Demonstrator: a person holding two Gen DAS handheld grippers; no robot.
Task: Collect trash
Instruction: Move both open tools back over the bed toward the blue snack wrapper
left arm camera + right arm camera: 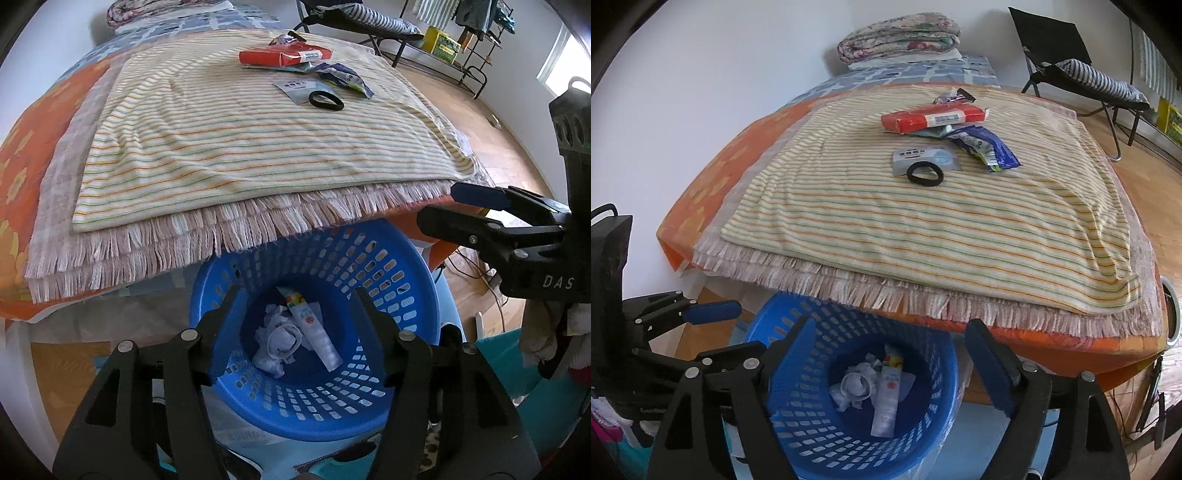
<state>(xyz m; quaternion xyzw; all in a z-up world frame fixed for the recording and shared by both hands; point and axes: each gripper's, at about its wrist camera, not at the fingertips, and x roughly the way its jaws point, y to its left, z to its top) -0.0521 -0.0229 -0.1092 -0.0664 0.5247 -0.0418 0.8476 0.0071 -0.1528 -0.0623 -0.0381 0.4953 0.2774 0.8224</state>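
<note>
Two black claws with blue pads hang over a round blue plastic basket (402,295) with slotted walls. The left claw (295,306) has its jaws apart with nothing between them, and so does the right claw (886,354), whose jaws stand wider; both point down into the basket. On the basket's floor lie a crumpled white paper wad (279,339) and, touching it, a white tube (314,328) with a coloured top end and a red round mark. The basket stands on the floor just under the near edge of a bed (698,173), partly tucked beneath a pink fringed cover (886,291). On that cover lies a cream striped cloth (886,229) with thin orange and green lines. More trash sits on the cloth toward the bed's far end: a flattened red carton (931,117) with a white label, a crinkled blue and white wrapper (990,147) just beside it, a small pale sachet (925,158) printed in blue, and a black hair band (925,173) lying partly on the sachet. A small purple wrapper (951,98) lies just behind the carton.
</note>
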